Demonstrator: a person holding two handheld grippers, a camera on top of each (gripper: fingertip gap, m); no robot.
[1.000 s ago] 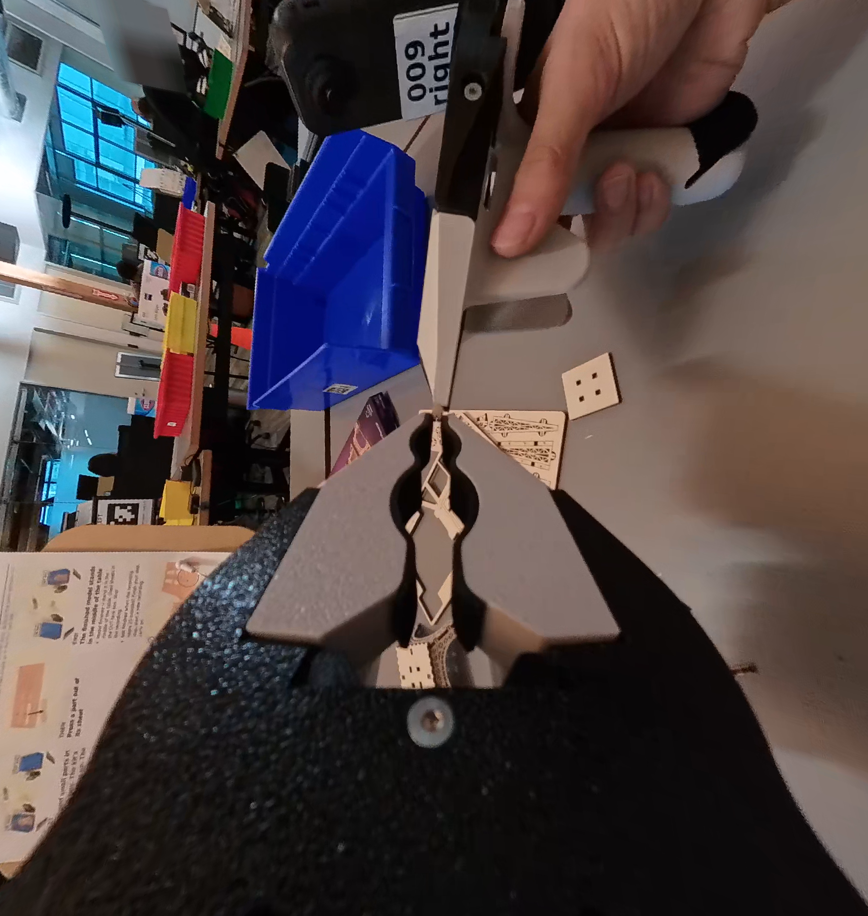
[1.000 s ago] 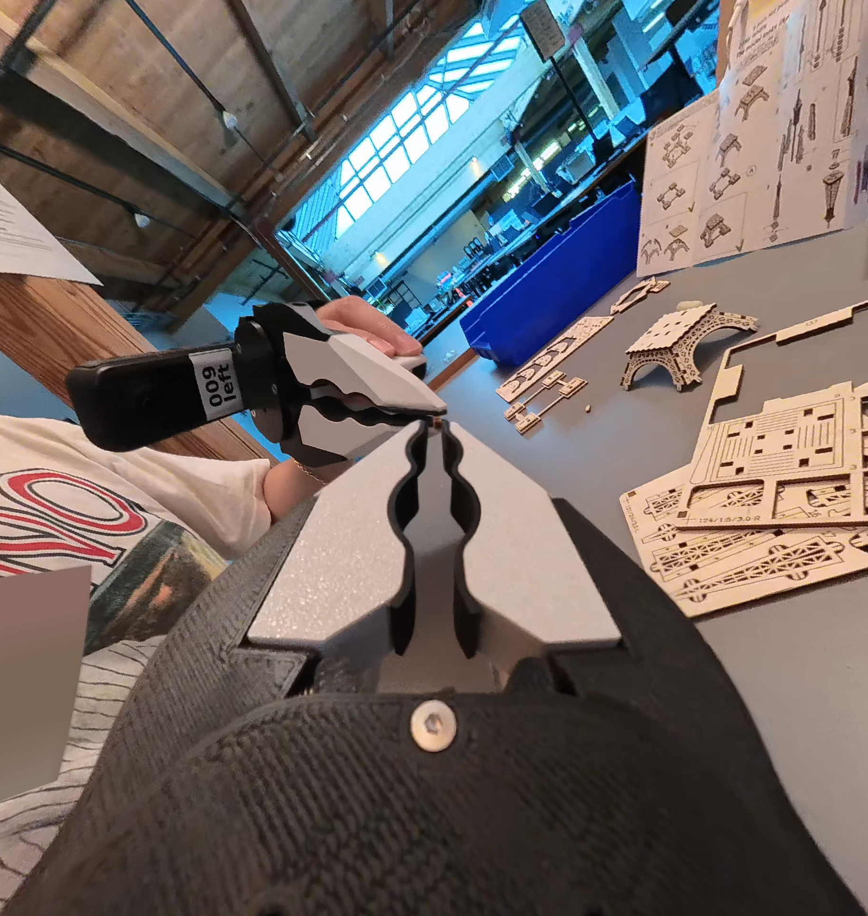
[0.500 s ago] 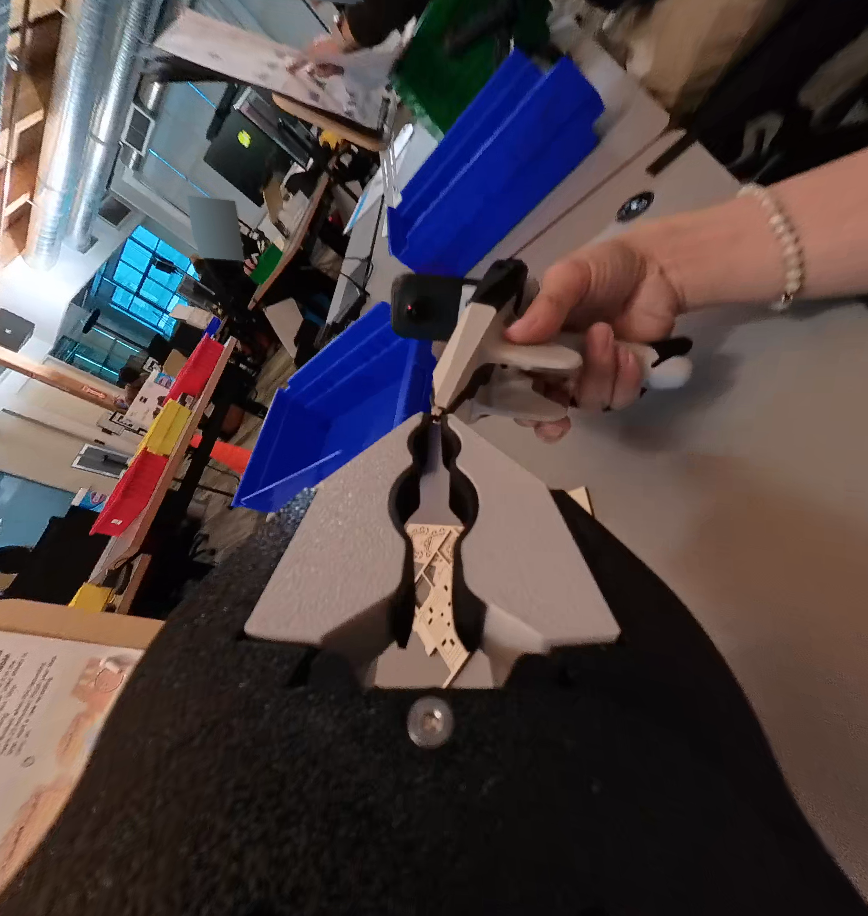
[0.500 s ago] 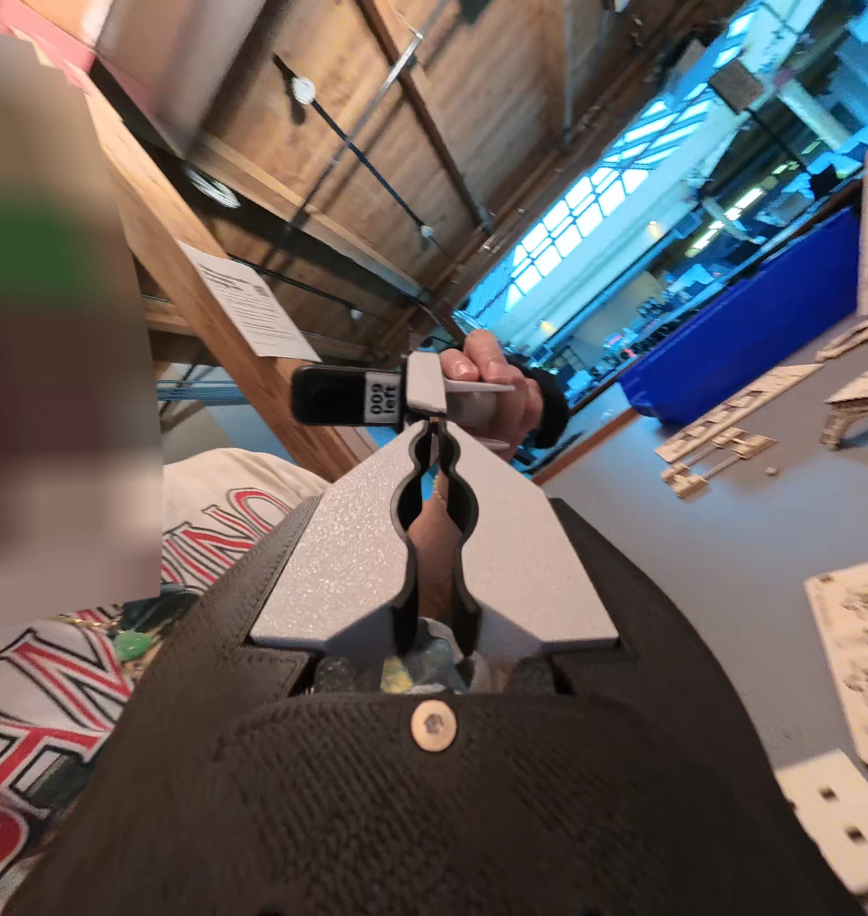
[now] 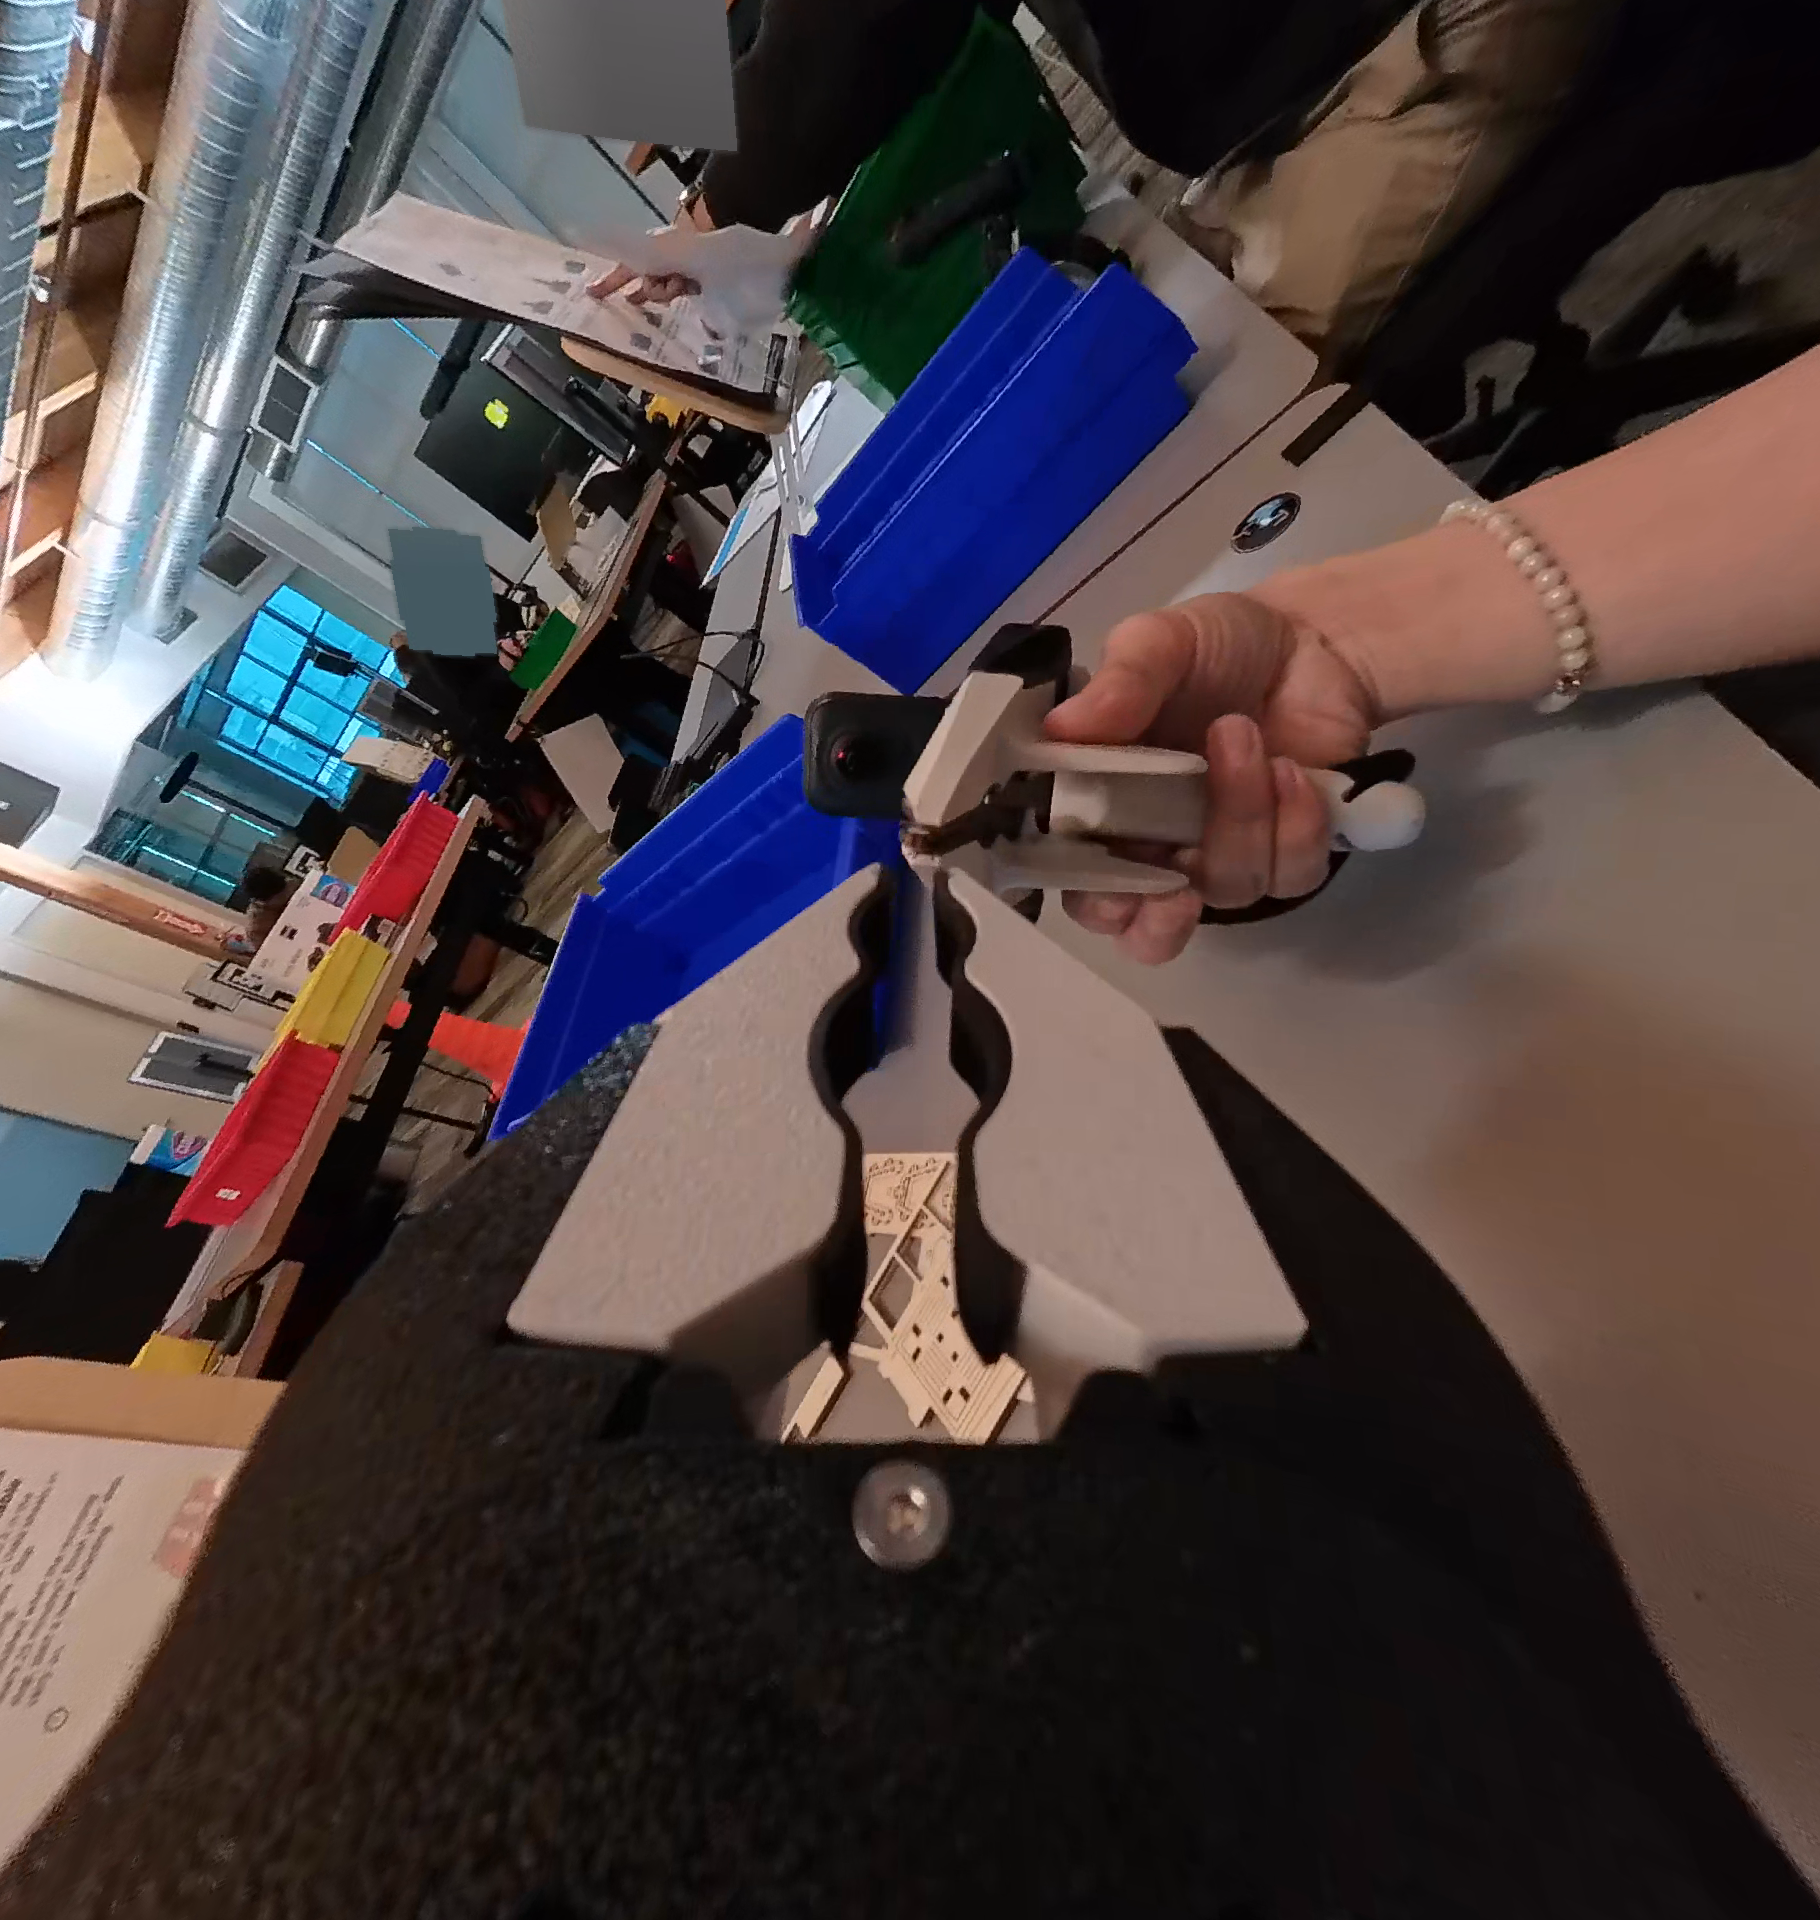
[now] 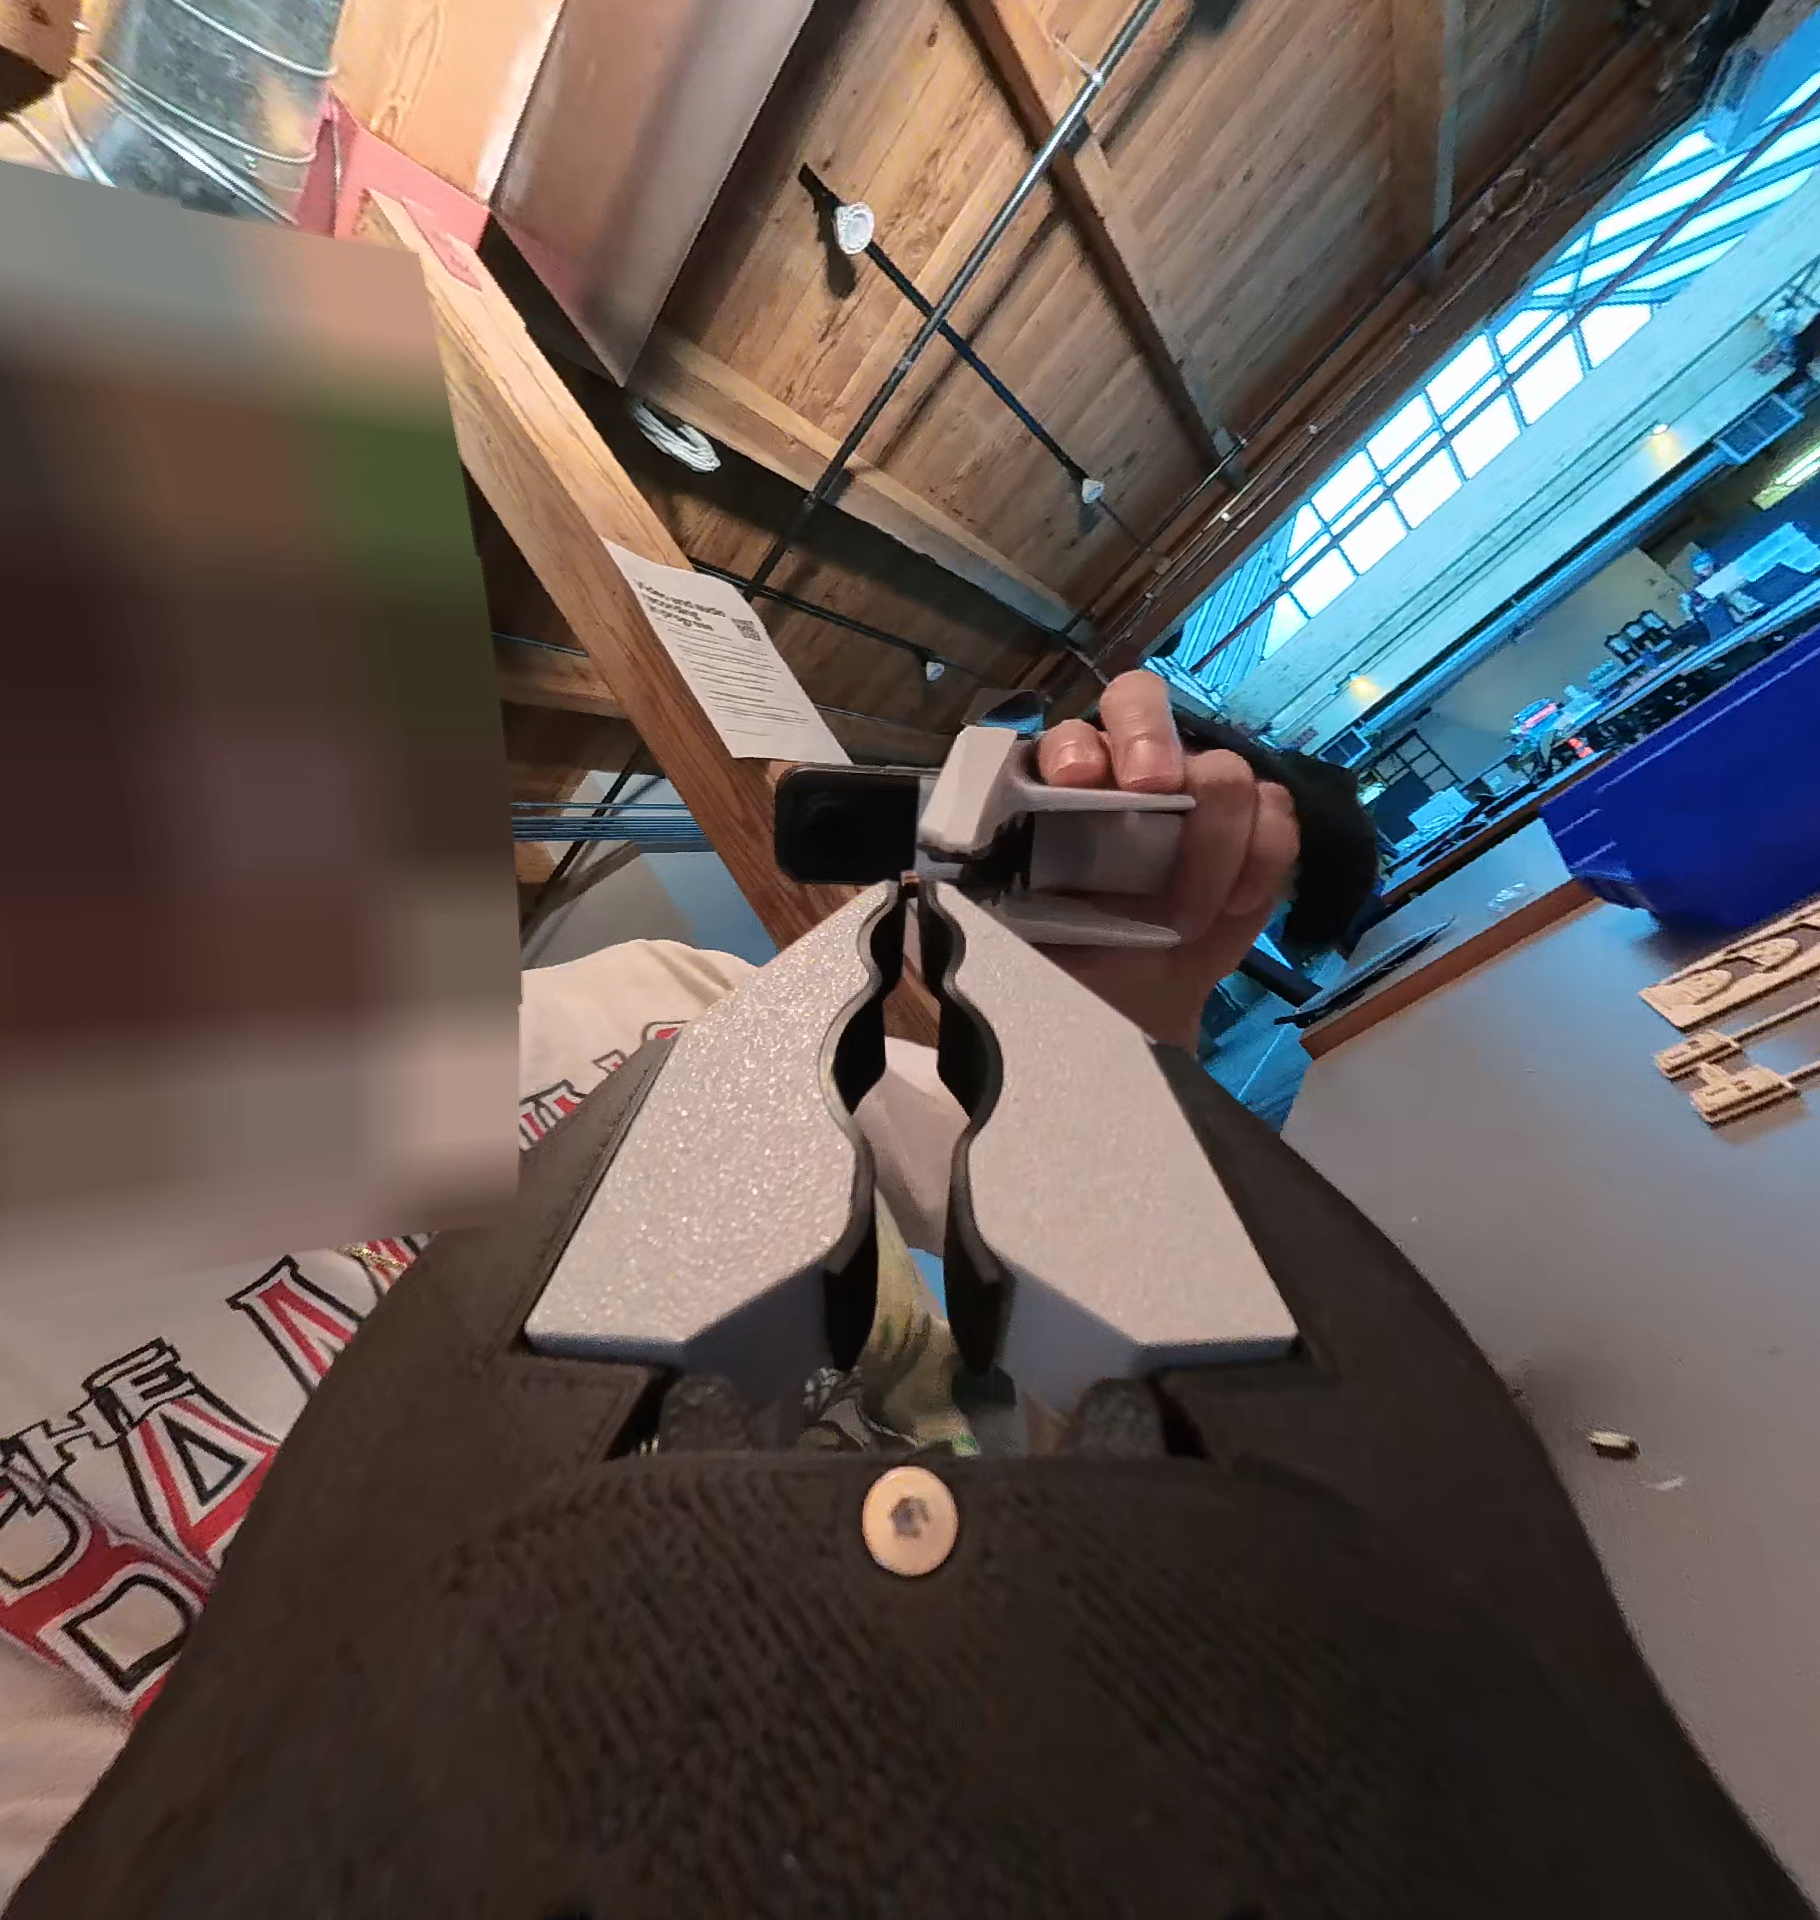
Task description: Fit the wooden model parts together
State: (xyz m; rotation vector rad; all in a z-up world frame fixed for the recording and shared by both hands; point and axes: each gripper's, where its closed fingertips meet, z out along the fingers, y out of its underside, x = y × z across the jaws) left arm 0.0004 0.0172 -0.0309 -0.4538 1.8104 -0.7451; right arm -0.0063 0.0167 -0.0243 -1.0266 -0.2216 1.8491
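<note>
My left gripper (image 5: 914, 878) and my right gripper (image 6: 908, 899) are held up in the air, tip to tip, above the grey table (image 5: 1508, 1195). A tiny wooden piece (image 5: 916, 840) sits where the two pairs of tips meet; it also shows in the right wrist view (image 6: 908, 883). Both pairs of jaws stand almost together, with only a narrow slit. The right gripper (image 5: 921, 831) shows in the left wrist view in a hand with a bead bracelet. The left gripper (image 6: 921, 868) shows in the right wrist view. Flat wooden parts (image 5: 921, 1309) lie on the table below, seen through the left jaws.
Two blue bins (image 5: 989, 499) (image 5: 698, 935) stand on the far side of the table. A printed sheet (image 5: 33, 1558) lies at the lower left. Wooden strips (image 6: 1758, 966) and a blue bin (image 6: 1737, 748) sit at the right. A person's white shirt (image 6: 106, 1455) is close behind. Only a small space, under 4 cm, lies between the two pairs of fingers.
Both grippers have lifted off the table and tilted up, staying tip to tip. The wooden sheets and the small tower base have left the right wrist view.
</note>
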